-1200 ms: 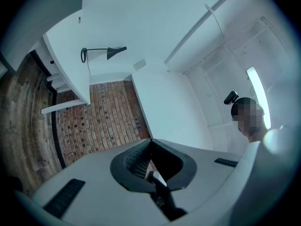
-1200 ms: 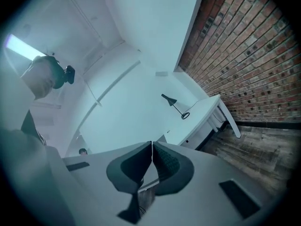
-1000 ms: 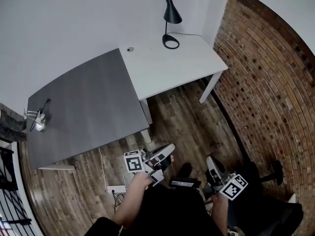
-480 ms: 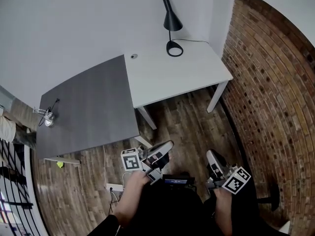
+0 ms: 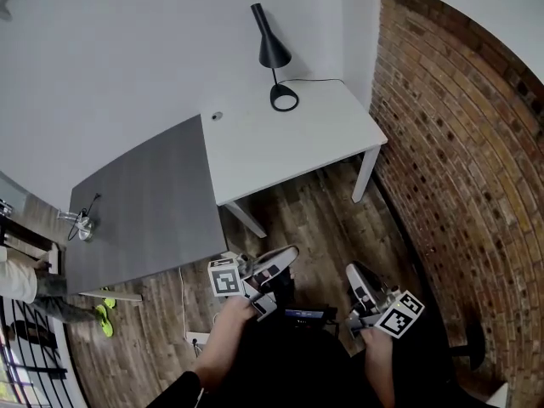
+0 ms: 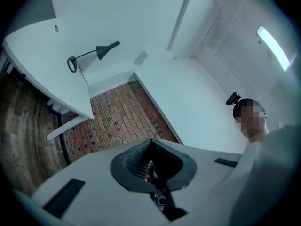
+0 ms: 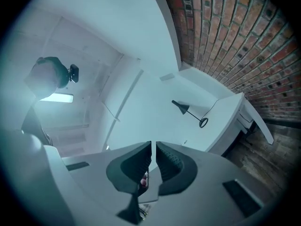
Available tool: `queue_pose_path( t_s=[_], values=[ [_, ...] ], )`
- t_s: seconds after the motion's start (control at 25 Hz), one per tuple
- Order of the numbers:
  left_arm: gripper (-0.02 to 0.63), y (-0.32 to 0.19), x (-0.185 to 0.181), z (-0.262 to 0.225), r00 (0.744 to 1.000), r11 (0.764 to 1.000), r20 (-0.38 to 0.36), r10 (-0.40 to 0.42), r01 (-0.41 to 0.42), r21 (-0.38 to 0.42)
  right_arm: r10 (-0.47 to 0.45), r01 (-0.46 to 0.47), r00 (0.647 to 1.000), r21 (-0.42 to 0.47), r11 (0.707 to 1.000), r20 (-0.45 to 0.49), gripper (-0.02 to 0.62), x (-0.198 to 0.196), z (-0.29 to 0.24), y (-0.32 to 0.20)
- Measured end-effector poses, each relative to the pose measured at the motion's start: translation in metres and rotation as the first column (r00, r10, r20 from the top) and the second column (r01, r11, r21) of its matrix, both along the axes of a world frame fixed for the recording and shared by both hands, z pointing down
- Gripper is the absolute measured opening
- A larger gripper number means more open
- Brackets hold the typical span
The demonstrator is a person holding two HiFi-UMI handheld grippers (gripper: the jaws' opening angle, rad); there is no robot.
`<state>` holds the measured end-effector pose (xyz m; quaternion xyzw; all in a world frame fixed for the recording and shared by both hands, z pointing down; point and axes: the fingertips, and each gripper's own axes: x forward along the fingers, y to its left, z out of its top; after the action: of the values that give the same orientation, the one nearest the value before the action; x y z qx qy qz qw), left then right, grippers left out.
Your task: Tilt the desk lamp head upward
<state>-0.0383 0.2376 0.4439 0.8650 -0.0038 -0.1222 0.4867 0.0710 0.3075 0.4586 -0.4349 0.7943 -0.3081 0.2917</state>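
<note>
While both are closed, left gripper [image 5: 291, 252] and right gripper [image 5: 351, 269] face desk lamp [image 5: 272, 51]

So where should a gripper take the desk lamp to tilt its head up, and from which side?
Grip the lamp by its cone head, jaws across its sides, coming from the white table's open front edge. The wall stands close behind it, and the thin stem and ring base would likely not turn the head.
</note>
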Motion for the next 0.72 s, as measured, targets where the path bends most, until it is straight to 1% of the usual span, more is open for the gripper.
queue_pose_path(
  t_s=[0.12,0.24,0.36,0.44,0.56,0.72],
  values=[
    [0.014,-0.008,0.022,-0.004,0.999,0.999,-0.006,0.043,-0.043,0.013,0.038,-0.038,0.999,-0.003,0.999,-0.005,0.017,0.018,0.0,-0.005],
    [0.014,-0.027,0.038,-0.003,0.997,0.998,-0.022,0.068,-0.068,0.012,0.069,-0.069,0.998,-0.008,0.998,-0.011,0.017,0.032,0.001,-0.02],
    [0.014,-0.049,0.069,0.001,0.992,0.994,-0.063,0.11,-0.11,-0.002,0.109,-0.11,0.993,-0.025,0.994,-0.047,0.017,0.053,-0.001,-0.037],
    [0.014,-0.069,0.087,0.004,0.989,0.992,-0.087,0.121,-0.123,-0.014,0.123,-0.126,0.99,-0.042,0.991,-0.07,0.017,0.066,-0.002,-0.053],
    [0.014,-0.102,0.101,0.001,0.986,0.993,-0.122,0.111,-0.116,-0.03,0.11,-0.116,0.989,-0.057,0.992,-0.101,0.017,0.075,-0.008,-0.085],
    [0.014,-0.153,0.102,-0.006,0.986,0.996,-0.145,0.08,-0.085,-0.029,0.058,-0.07,0.987,-0.079,0.994,-0.148,0.018,0.072,-0.012,-0.142]
  ],
)
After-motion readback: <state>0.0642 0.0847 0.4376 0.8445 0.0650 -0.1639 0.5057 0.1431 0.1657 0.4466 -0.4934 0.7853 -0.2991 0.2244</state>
